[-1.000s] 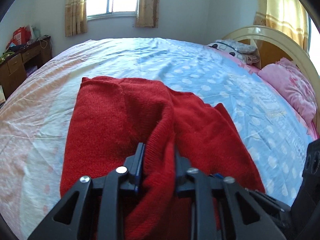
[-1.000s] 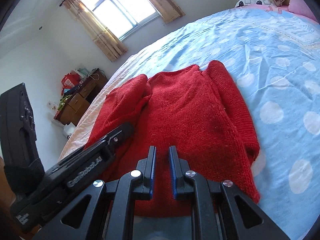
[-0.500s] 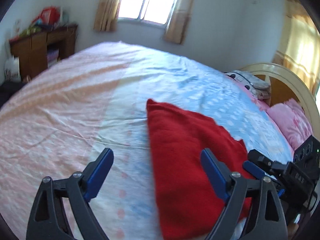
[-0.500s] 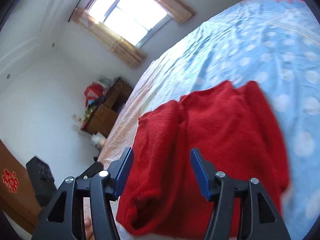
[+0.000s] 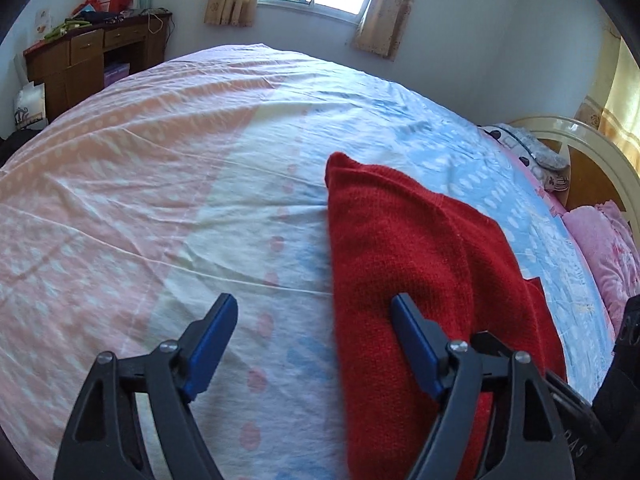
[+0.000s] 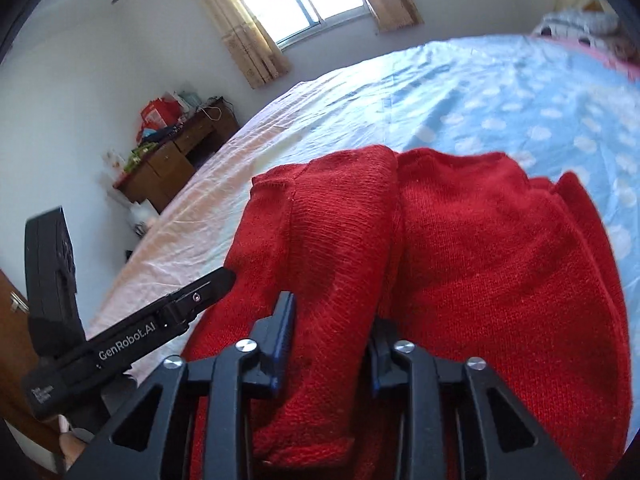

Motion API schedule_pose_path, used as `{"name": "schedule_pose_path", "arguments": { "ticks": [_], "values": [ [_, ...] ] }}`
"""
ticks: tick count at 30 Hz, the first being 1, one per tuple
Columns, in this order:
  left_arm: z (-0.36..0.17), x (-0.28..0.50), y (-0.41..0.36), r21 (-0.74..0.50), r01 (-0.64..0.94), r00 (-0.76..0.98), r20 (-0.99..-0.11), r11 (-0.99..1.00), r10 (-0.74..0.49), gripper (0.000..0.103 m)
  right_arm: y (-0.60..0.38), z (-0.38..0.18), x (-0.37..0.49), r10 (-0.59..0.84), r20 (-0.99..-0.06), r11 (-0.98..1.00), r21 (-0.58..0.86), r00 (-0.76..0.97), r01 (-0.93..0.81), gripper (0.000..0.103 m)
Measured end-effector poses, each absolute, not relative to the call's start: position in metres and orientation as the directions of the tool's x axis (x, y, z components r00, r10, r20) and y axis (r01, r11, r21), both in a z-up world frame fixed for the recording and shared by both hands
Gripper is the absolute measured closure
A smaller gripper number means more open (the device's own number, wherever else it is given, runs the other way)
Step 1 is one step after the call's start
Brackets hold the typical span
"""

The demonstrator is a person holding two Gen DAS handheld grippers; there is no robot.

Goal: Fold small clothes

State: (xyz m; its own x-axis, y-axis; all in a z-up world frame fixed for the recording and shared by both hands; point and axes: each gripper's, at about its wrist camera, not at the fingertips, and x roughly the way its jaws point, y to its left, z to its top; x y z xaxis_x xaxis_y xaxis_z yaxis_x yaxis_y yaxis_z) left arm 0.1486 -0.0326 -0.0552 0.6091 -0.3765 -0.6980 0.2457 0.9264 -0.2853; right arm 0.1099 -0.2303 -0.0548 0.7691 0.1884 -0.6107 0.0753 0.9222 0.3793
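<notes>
Left claw (image 5: 312, 344) spread wide over the bed (image 5: 160, 200), its right finger above the red sweater (image 5: 420, 248) at 3 o'clock. Right claw (image 6: 330, 336) pinching a fold of the sweater (image 6: 500, 260), dead centre.

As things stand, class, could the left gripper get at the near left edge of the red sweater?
Probably yes: the left gripper is open, its fingers straddle the red sweater edge, with nothing between.
</notes>
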Motion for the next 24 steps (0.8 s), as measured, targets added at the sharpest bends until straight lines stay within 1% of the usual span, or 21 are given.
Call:
{"name": "schedule_pose_path", "arguments": {
  "ticks": [2, 5, 9, 11, 19, 22, 24],
  "values": [
    [-0.054, 0.148, -0.032, -0.283, 0.246, 0.610, -0.698, 0.927, -0.375, 0.021, -0.222, -0.049, 0.106, 0.141, -0.618, 0.946, 0.315, 0.773, 0.079, 0.083],
    [-0.052, 0.147, -0.030, -0.288, 0.243, 0.606, -0.700, 0.926, -0.377, 0.021, -0.214, -0.037, 0.107, 0.094, -0.610, 0.968, 0.241, 0.787, 0.071, 0.087],
    [-0.049, 0.148, -0.025, -0.321, 0.239, 0.593, -0.699, 0.916, -0.400, 0.021, -0.215, -0.018, 0.102, 0.079, -0.575, 0.980, 0.196, 0.814, 0.043, 0.088],
    [-0.047, 0.147, -0.023, -0.335, 0.236, 0.594, -0.693, 0.912, -0.408, 0.021, -0.213, -0.011, 0.095, 0.051, -0.566, 0.990, 0.137, 0.823, 0.033, 0.088],
    [-0.035, 0.141, -0.029, -0.313, 0.260, 0.610, -0.680, 0.914, -0.407, 0.021, -0.228, -0.006, 0.091, -0.008, -0.570, 0.998, 0.051, 0.822, 0.045, 0.090],
    [-0.033, 0.141, -0.036, -0.313, 0.273, 0.605, -0.680, 0.910, -0.415, 0.021, -0.238, -0.003, 0.086, -0.051, -0.569, 0.998, 0.002, 0.821, 0.063, 0.095],
    [-0.033, 0.141, -0.041, -0.319, 0.279, 0.598, -0.680, 0.906, -0.424, 0.021, -0.248, -0.002, 0.083, -0.066, -0.574, 0.997, -0.006, 0.816, 0.077, 0.096]
  ]
}}
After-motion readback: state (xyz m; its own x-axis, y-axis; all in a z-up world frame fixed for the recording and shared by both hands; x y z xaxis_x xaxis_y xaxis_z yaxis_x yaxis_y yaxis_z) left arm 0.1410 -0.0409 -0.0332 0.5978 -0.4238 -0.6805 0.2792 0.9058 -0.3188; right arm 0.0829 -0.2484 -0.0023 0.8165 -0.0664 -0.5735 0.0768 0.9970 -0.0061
